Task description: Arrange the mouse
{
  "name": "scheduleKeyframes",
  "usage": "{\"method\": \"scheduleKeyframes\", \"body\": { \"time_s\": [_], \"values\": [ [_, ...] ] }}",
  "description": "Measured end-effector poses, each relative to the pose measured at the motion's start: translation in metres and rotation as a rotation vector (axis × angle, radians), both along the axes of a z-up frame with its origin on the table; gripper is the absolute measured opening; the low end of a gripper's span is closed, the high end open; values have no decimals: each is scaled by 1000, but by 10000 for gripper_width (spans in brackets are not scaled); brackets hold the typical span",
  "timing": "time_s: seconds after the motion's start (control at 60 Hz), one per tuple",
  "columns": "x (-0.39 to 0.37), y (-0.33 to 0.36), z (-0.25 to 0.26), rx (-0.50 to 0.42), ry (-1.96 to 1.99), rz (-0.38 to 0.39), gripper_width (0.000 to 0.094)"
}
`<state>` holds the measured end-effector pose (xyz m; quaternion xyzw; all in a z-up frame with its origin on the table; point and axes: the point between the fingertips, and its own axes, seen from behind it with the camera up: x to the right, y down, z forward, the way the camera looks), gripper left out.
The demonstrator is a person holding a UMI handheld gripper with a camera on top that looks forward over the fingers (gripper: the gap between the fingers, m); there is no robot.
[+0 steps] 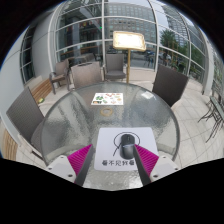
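A round glass table (75, 125) carries everything. Between the fingers and just ahead of them lies a white sheet (122, 146) with printed characters, a dark mouse (127, 140) resting on it. Well beyond the fingers, a small printed card (107, 99) lies flat.

One round glass table (70, 120) carries one dark mouse (127, 140), which lies on one white sheet (122, 152) printed with characters at the near side. One smaller printed card (108, 99) lies at the table's far side. At least three chairs (84, 75) stand around the far side. One signboard (128, 41) stands beyond them.
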<state>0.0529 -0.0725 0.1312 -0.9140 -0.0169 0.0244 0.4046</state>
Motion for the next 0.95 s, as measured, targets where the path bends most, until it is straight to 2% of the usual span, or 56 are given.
{"method": "scheduleKeyframes", "body": {
  "time_s": [0.35, 0.65, 0.95],
  "values": [
    [-20, -80, 66, 92, -6, -9, 800],
    [-36, -110, 83, 119, -44, 26, 799],
    [-50, -120, 87, 122, -38, 30, 799]
  ]
}}
